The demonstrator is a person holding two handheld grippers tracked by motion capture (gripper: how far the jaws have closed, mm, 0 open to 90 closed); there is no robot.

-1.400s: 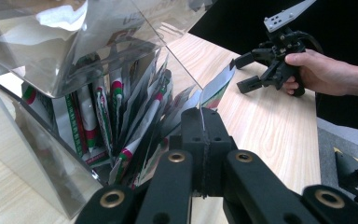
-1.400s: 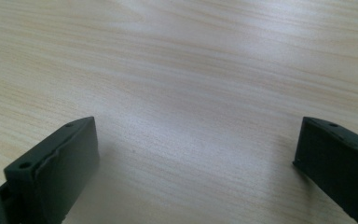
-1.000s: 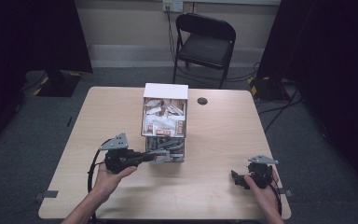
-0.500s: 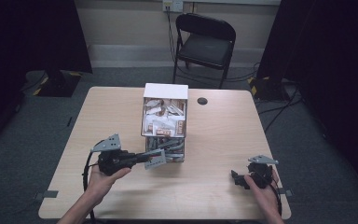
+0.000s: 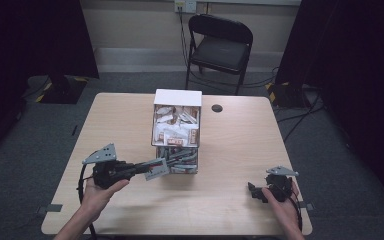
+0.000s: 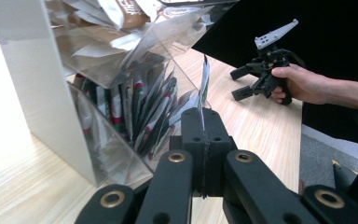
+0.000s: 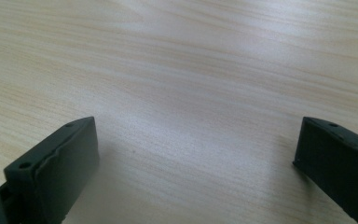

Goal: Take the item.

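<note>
Compared with 1 second ago, the left gripper (image 5: 156,168) has drawn back toward the near left, away from the clear dispenser box (image 5: 176,131), and it now carries a sachet (image 5: 157,170) clear of the lower bin. Its jaws are pressed together on the flat sachet, which stands on edge between them in the left gripper view (image 6: 203,88). The sachet is now just beside the front of the box, above the table (image 5: 230,150) on the near-left side. The right gripper (image 5: 254,191) has stayed where it was, at the near right of the table, with its jaws spread wide over bare wood in the right gripper view.

The box stands at the middle of the table; its upper part holds pale sachets and its lower open bin holds darker sachets standing upright (image 6: 140,112). A small dark round thing (image 5: 217,108) lies on the table to the far right of the box. A black folding chair (image 5: 220,47) stands beyond the far edge. Nothing lies between the 2 grippers.
</note>
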